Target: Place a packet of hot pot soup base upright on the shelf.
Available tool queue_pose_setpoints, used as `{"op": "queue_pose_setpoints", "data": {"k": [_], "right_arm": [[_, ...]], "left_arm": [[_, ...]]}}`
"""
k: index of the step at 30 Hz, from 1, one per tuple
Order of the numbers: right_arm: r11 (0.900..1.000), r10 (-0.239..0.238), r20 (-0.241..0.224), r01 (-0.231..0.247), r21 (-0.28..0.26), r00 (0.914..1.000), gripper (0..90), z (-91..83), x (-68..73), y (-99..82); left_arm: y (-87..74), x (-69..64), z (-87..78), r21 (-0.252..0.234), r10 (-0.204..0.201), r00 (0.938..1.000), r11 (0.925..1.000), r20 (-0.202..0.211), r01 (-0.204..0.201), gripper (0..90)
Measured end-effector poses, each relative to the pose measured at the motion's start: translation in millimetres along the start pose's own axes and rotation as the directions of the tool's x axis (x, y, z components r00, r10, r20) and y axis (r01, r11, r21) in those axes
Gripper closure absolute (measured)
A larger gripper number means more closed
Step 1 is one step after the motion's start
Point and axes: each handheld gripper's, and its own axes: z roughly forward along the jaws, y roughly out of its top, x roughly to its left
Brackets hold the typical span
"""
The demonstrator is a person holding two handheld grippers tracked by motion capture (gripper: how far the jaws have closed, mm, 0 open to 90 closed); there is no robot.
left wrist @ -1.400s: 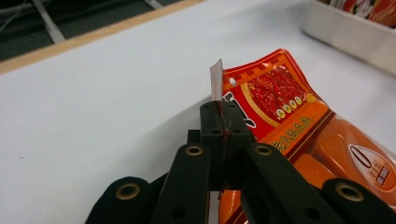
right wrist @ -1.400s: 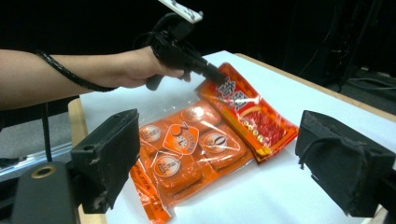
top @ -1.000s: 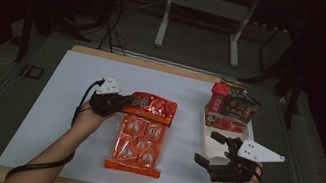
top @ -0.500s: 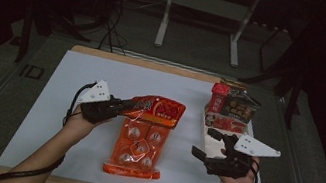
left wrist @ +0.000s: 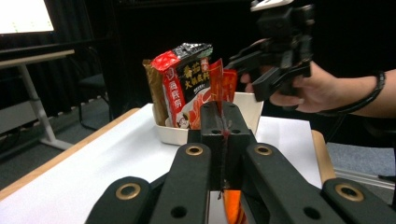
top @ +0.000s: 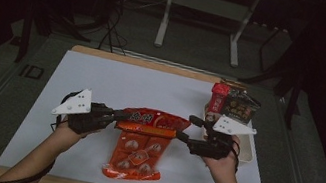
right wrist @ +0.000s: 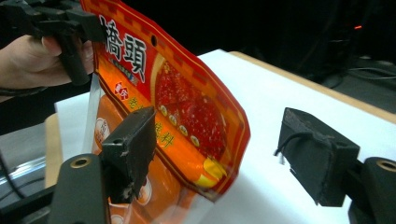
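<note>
An orange-red food packet (top: 138,150) hangs with its top edge lifted off the white table top and its lower end resting near the front edge. My left gripper (top: 120,114) is shut on the packet's top left edge; in the left gripper view the jaws of this gripper (left wrist: 225,114) pinch a thin red sliver of the packet (left wrist: 223,84). My right gripper (top: 187,128) is open at the packet's top right corner. In the right gripper view the packet (right wrist: 187,107) leans against the left jaw, its lower corner between the jaws of the open gripper (right wrist: 219,154).
A white tray (top: 247,152) stands at the right edge of the table, just behind my right hand, holding several upright snack packets (top: 234,106). The white table top (top: 127,80) has a wooden rim. Dark floor, stands and cables lie beyond.
My left gripper has lifted the packet's top edge and drawn it toward the front. My right gripper has moved left and up to the packet's right corner.
</note>
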Motion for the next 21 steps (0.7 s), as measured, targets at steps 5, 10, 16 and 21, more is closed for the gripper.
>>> {"op": "queue_pose_setpoints", "data": {"k": [5, 10, 16, 21], "right_arm": [[0.9988, 0.015, -0.104, -0.010, 0.048, 0.9944, 42.8, 23.1, -3.2, -3.5], [0.9982, -0.044, -0.152, 0.049, 0.033, 0.9874, 61.9, 27.1, 3.2, -5.1], [0.9972, -0.056, -0.171, 0.064, 0.041, 0.9838, 74.6, 28.0, 4.6, -1.6], [0.9945, -0.077, -0.166, 0.088, 0.057, 0.9832, 83.4, 32.5, 5.3, 0.4]], "left_arm": [[-1.9, -1.2, -4.4, 0.001, -0.001, 1.0000, 1.0000, 0.008, 0.001, 90.0], [-3.8, -1.8, -7.7, 0.026, -0.014, 0.9992, 0.9996, -0.039, 0.015, 90.0], [-6.9, -1.3, -10.9, 0.033, -0.036, 0.9980, 0.9987, -0.052, 0.038, 90.0], [-9.9, 0.1, -13.3, 0.030, -0.042, 0.9974, 0.9986, -0.058, 0.044, 90.0]]}}
